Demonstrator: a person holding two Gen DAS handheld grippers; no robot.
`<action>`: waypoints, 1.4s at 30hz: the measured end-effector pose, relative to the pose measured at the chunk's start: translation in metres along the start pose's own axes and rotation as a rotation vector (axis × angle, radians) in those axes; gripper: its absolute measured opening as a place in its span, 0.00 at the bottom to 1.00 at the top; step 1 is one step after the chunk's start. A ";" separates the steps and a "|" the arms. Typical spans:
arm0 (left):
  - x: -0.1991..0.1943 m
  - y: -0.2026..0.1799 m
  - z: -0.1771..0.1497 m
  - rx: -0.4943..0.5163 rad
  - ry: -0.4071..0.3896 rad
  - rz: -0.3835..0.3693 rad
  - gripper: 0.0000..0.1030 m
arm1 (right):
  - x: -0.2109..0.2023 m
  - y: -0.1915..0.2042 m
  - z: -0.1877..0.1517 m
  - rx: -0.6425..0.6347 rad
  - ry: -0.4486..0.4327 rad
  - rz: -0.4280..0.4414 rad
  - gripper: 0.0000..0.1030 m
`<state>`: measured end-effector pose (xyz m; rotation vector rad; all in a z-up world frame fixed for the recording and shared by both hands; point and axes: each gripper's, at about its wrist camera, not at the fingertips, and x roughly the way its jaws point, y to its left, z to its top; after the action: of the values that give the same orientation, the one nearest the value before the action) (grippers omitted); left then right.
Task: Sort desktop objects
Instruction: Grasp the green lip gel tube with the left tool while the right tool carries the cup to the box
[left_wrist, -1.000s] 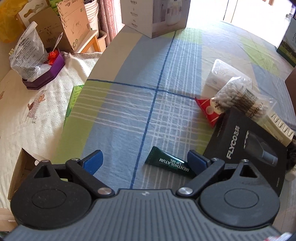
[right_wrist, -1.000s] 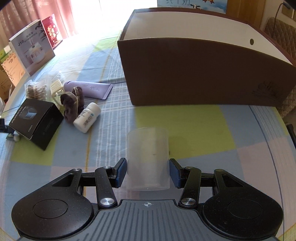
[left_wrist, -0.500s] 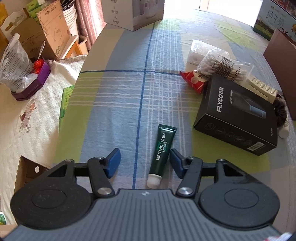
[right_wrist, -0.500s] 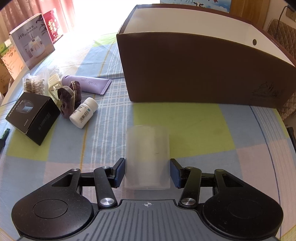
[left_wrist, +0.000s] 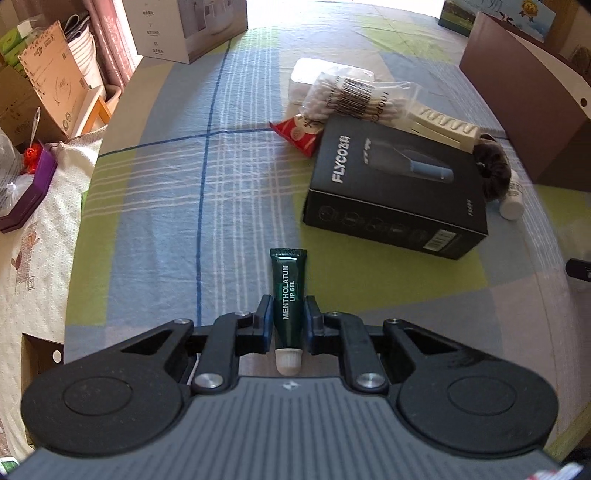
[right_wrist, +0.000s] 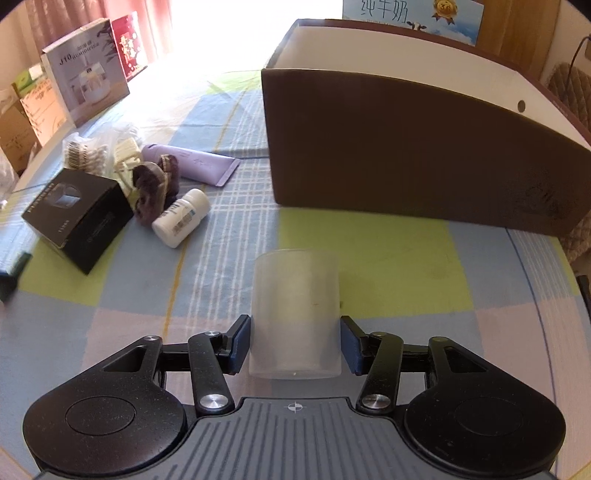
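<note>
Two tongs loaded; black box (left_wrist: 395, 192) near lip gel tube (left_wrist: 289, 295).

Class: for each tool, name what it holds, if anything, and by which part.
Left tool grips the green lip gel tube near its cap end. Right tool holds the frosted cup by its lower sides.

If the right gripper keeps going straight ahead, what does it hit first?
Probably the brown box: the right gripper with its cup points at its near wall, only bare cloth between.
</note>
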<state>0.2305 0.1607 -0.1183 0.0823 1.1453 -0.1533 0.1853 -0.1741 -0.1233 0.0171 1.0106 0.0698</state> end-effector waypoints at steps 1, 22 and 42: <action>-0.002 -0.002 -0.002 0.000 0.006 -0.021 0.12 | -0.002 0.000 -0.001 0.006 -0.002 0.013 0.47; -0.094 -0.108 0.036 0.029 -0.200 -0.225 0.12 | -0.085 -0.056 0.043 0.009 -0.126 0.173 0.47; -0.069 -0.306 0.168 0.120 -0.325 -0.337 0.12 | -0.094 -0.212 0.146 0.017 -0.284 0.103 0.47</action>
<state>0.3042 -0.1594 0.0184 -0.0303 0.8179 -0.5161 0.2704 -0.3893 0.0237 0.0924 0.7259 0.1484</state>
